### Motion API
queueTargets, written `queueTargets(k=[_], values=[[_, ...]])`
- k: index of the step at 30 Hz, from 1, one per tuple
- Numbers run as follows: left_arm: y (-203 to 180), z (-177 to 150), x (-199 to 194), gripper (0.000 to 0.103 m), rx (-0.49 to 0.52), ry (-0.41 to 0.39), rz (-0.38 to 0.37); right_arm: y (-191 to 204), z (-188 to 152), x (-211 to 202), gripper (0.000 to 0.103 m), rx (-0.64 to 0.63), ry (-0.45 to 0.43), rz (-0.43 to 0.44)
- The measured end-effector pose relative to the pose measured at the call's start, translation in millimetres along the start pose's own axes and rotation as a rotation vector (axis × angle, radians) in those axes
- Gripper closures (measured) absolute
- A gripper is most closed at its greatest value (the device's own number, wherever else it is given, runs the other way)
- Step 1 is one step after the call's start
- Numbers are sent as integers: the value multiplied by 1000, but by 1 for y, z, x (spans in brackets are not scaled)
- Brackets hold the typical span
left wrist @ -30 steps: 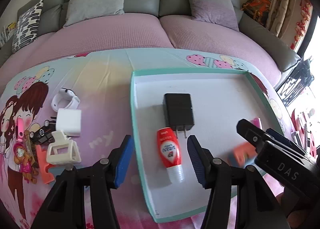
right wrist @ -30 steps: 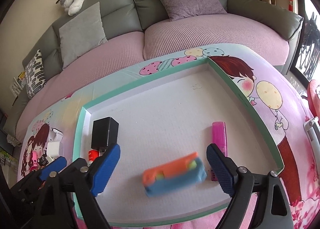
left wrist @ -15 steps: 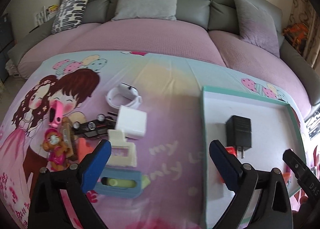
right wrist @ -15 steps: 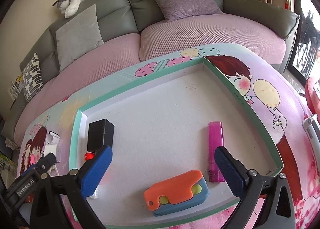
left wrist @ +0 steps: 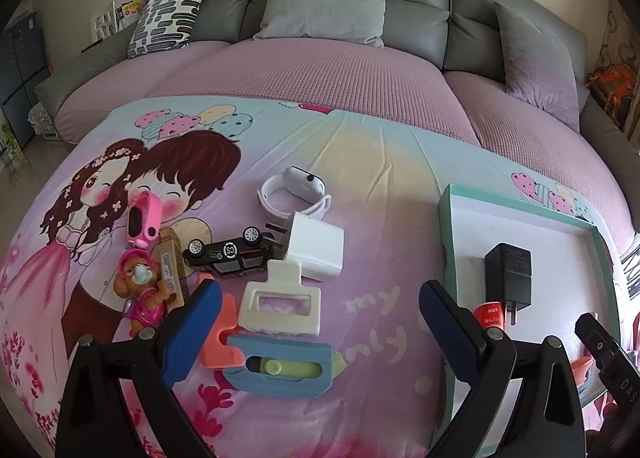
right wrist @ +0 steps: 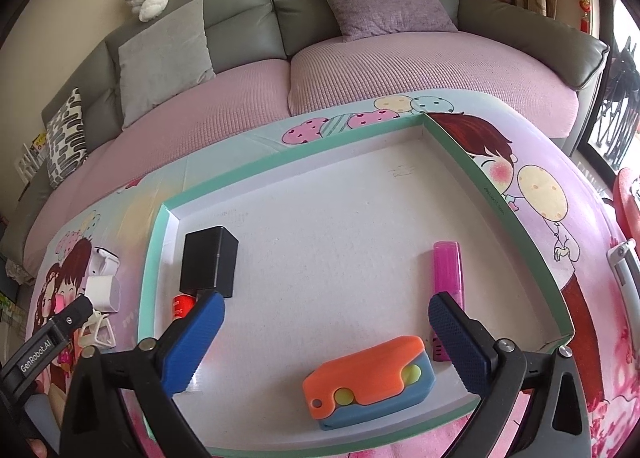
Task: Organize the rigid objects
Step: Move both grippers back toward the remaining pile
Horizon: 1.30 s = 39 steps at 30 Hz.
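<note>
A teal-rimmed white tray (right wrist: 508,194) holds a black charger (right wrist: 209,256), a red tube (right wrist: 181,305), a pink bar (right wrist: 448,268) and an orange-and-blue toy (right wrist: 366,380). My right gripper (right wrist: 326,346) stands open above the orange-and-blue toy, touching nothing. My left gripper (left wrist: 320,332) is open over a pile left of the tray (left wrist: 446,254): a cream clip (left wrist: 282,300), a blue-and-green toy (left wrist: 282,364), a white charger (left wrist: 316,250), a black toy car (left wrist: 228,254), a white watch (left wrist: 294,194) and a dog figure (left wrist: 142,290).
A pink gadget (left wrist: 142,218), a wooden block (left wrist: 172,262) and an orange piece (left wrist: 220,338) also lie in the pile. The cartoon-print cloth (left wrist: 360,162) covers the table in front of a pink-and-grey sofa (left wrist: 320,58). The other gripper's tip (left wrist: 600,346) shows at lower right.
My left gripper opened wide and swung left from over the red tube in the tray to over the pile. My right gripper widened and the orange-and-blue toy now rests in the tray.
</note>
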State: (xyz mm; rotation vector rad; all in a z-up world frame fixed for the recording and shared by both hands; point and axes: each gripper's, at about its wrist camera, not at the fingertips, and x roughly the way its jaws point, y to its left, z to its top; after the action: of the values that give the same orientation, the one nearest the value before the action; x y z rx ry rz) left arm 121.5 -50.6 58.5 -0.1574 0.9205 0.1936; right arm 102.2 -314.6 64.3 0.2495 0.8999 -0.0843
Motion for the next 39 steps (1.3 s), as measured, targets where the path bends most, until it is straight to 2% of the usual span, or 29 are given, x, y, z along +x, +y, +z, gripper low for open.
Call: queueTargets(k=[9, 17, 23, 30, 35, 39], values=[[20, 1, -15, 4, -30, -52, 4, 24, -1, -7, 0, -61, -23, 37], [55, 4, -23, 4, -91, -72, 54, 55, -4, -11, 0, -126, -56, 97], [96, 5, -36, 4, -179, -89, 114, 91, -11, -18, 0, -217, -91, 156], [136, -3, -31, 4, -225, -38, 234, 140, -31, -19, 0, -308, -83, 246], [157, -12, -17, 4, -275, 5, 277, 178, -55, -7, 0, -378, -23, 300], [164, -11, 2, 4, -277, 59, 359, 209, -76, 16, 0, -456, 74, 352]])
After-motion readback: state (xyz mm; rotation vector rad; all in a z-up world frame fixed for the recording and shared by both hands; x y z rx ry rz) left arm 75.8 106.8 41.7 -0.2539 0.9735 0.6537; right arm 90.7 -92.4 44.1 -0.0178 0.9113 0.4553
